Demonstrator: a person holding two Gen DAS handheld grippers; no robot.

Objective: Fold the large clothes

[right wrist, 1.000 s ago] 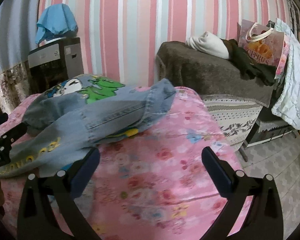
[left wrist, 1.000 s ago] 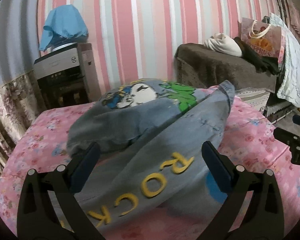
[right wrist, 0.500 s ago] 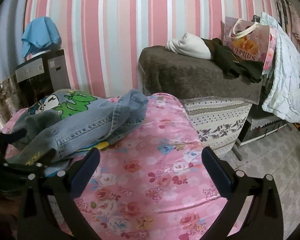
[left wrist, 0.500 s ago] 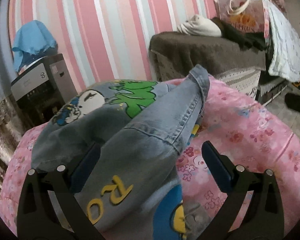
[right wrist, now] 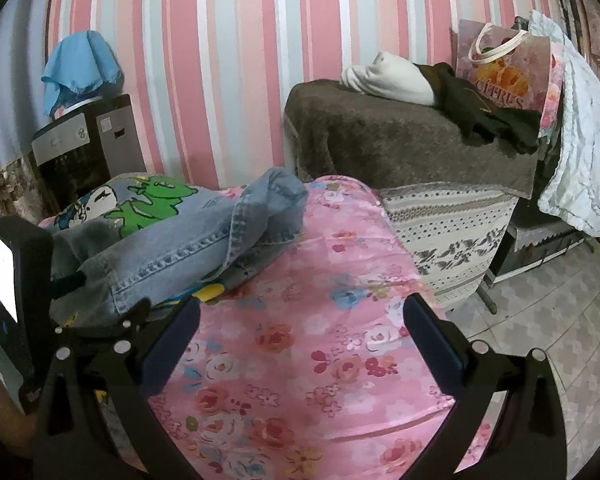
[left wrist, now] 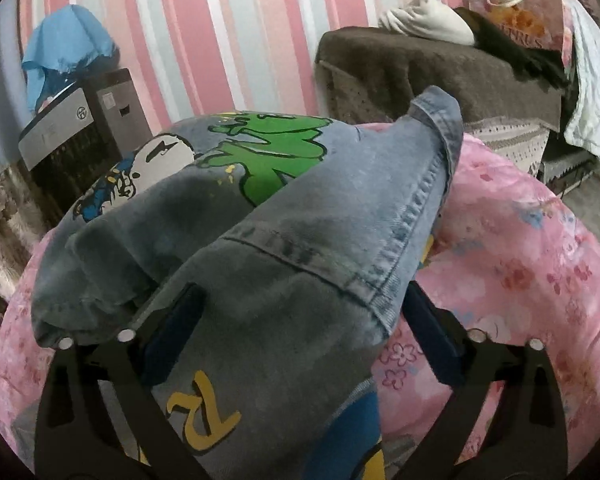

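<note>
A light-blue denim jacket with a green and cartoon print and yellow letters lies bunched on the pink floral bedspread. One sleeve is folded across it, cuff toward the wall. My left gripper straddles the sleeve's seamed edge. Its jaws are closing with the denim between them, and the pads do not press on it. In the right wrist view the jacket lies at the left. My right gripper is open over bare bedspread, just right of the jacket, holding nothing.
A brown-covered cabinet stands past the bed with white and dark clothes and a gift bag on it. A white quilt hangs at the right. A water dispenser under a blue cloth stands left. Tiled floor lies beyond the bed's right edge.
My left gripper has moved right and lower over the jacket, from the yellow letters to the sleeve's edge, and its jaws have narrowed slightly. The right gripper has drifted a little closer to the jacket.
</note>
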